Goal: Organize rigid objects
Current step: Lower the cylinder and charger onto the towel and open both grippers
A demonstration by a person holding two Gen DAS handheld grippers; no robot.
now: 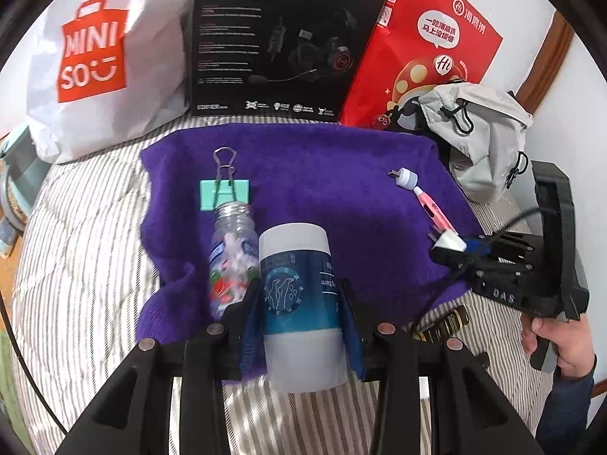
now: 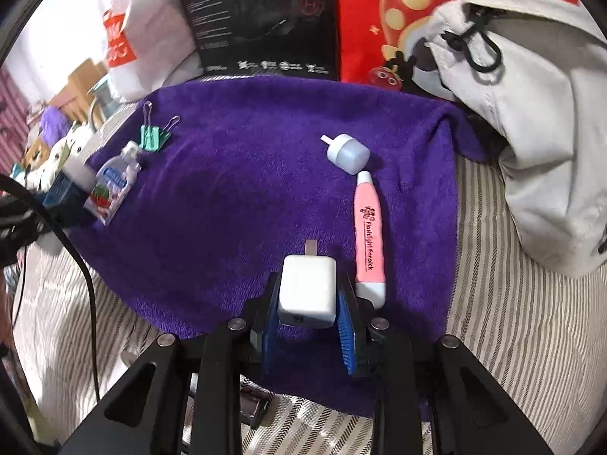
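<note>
A purple towel (image 1: 322,174) (image 2: 246,174) lies on the striped bed. My left gripper (image 1: 301,295) is shut on a white and blue jar (image 1: 299,288) at the towel's near edge. Beside the jar lie a small clear bottle (image 1: 231,254) (image 2: 114,185) and a green binder clip (image 1: 224,193) (image 2: 153,138). My right gripper (image 2: 309,295) (image 1: 451,246) is shut on a white charger plug (image 2: 307,290) (image 1: 449,240), just above the towel. A pink flashlight earpick (image 2: 368,231) (image 1: 432,208) and its pale cap (image 2: 349,153) (image 1: 406,178) lie to the right.
At the back stand a white shopping bag (image 1: 91,60), a black headset box (image 1: 280,38) and a red paper bag (image 1: 425,45). A grey drawstring pouch (image 1: 481,132) (image 2: 531,113) crowds the towel's right side. A small brown bottle (image 1: 444,326) lies on the striped sheet (image 1: 83,265).
</note>
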